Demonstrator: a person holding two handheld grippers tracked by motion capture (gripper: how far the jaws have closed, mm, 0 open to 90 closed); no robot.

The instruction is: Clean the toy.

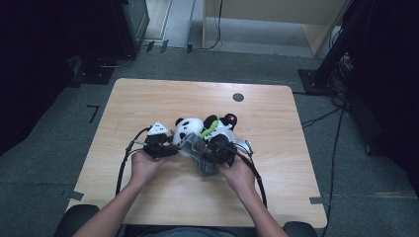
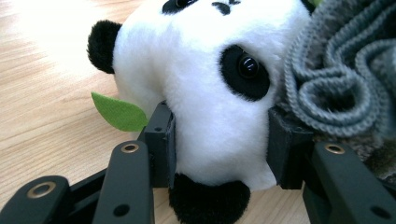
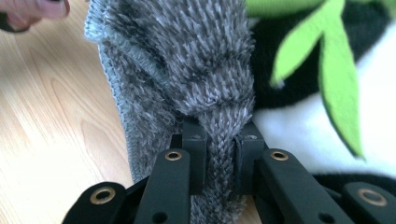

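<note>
scene: toy panda (image 1: pixel 188 131) lies mid-desk (image 1: pixel 148 98), toward the near edge | left hand-held gripper (image 2: pixel 219 140): jaws clamp the panda's head, likely steadying it | right hand-held gripper (image 3: pixel 219 149): pinched tight on a fold of grey knitted cloth (image 3: pixel 187 70) beside the panda, probably to dress it

No readable writing

No text, label, brand, number or sign can be read on anything in the high view or in either gripper view.
</note>
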